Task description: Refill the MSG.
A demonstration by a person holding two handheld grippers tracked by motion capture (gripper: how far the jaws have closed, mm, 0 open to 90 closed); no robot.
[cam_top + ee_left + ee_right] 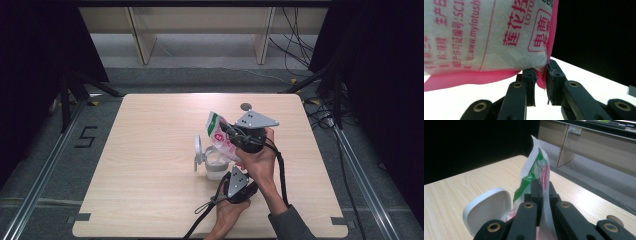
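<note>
A pink, white and green bag [220, 137] of white granules hangs tilted over a clear container [216, 169] whose white lid [198, 150] stands open. My right gripper [226, 128] is shut on the bag's upper part; in the right gripper view its jaws [543, 187] pinch the bag [535, 165] beside the lid [489, 207]. From below, my left gripper [231, 173] is shut on the bag's lower pink corner. In the left gripper view the pink seam sits between the jaws [540, 72], with the printed bag [486, 37] above. The container seems to hold something white.
The wooden table [150, 150] carries a small round grey disc [245, 106] behind the bag, also visible as the disc [614, 219] at the right. Cables trail from both grippers toward the front edge. Dark stands and wooden furniture legs lie beyond the table.
</note>
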